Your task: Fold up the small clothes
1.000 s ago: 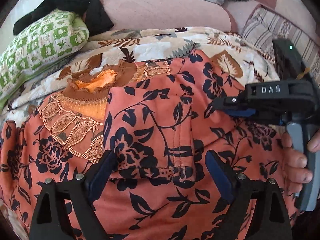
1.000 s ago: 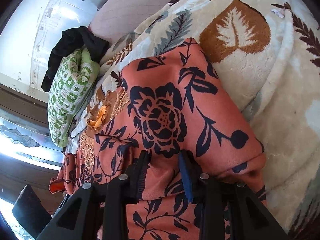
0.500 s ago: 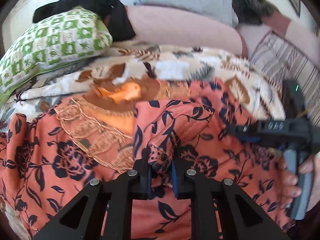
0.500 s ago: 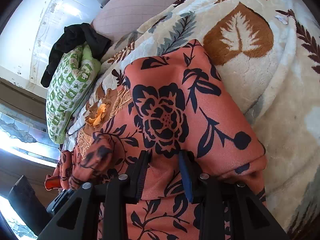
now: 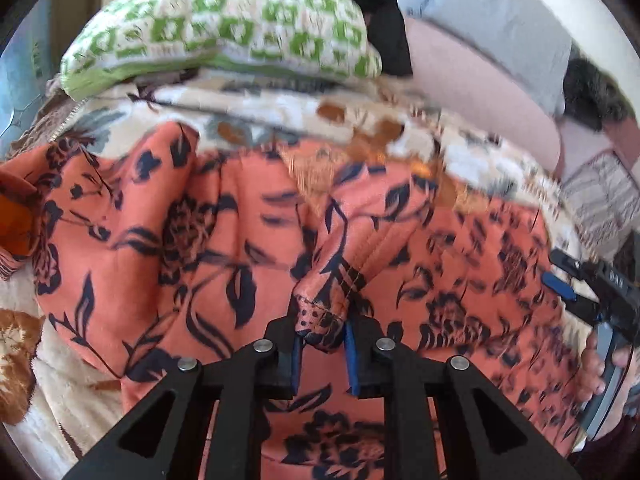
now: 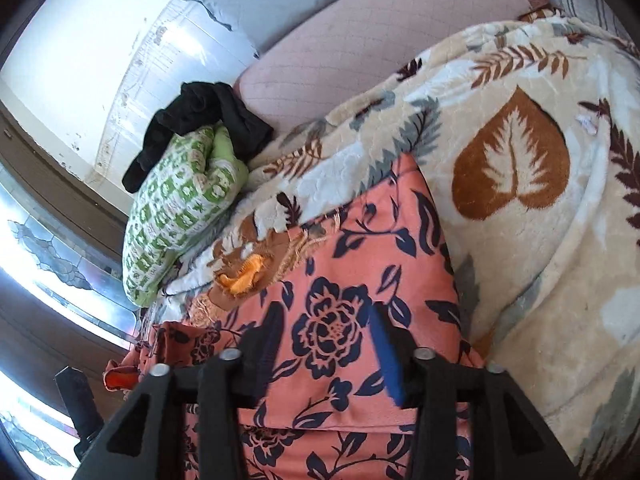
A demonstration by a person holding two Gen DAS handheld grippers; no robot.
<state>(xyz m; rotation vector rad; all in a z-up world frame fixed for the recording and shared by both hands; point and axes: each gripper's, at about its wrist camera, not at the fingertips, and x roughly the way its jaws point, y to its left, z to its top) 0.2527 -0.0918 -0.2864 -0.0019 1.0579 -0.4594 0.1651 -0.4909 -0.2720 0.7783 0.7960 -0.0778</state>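
Note:
An orange dress with dark blue flowers (image 5: 168, 240) lies spread on a leaf-print blanket (image 5: 280, 108); its embroidered brown neckline (image 6: 240, 276) shows in the right wrist view. My left gripper (image 5: 321, 344) is shut on a bunched sleeve hem (image 5: 320, 316) of the dress and holds it lifted over the body of the dress. My right gripper (image 6: 328, 344) is open, its jaws wide apart over the flat dress fabric (image 6: 360, 280), with nothing between them. The right gripper also shows at the right edge of the left wrist view (image 5: 592, 292), held by a hand.
A green-and-white checked pillow (image 5: 224, 28) with a black garment (image 6: 200, 120) on it lies at the back left. A pink cushion (image 6: 380, 40) and grey pillow (image 5: 492, 20) sit behind. The leaf-print blanket (image 6: 520, 160) extends to the right of the dress.
My left gripper, shut on the sleeve hem, has carried it leftward across the dress. My right gripper has opened and let go of the fabric it pinched.

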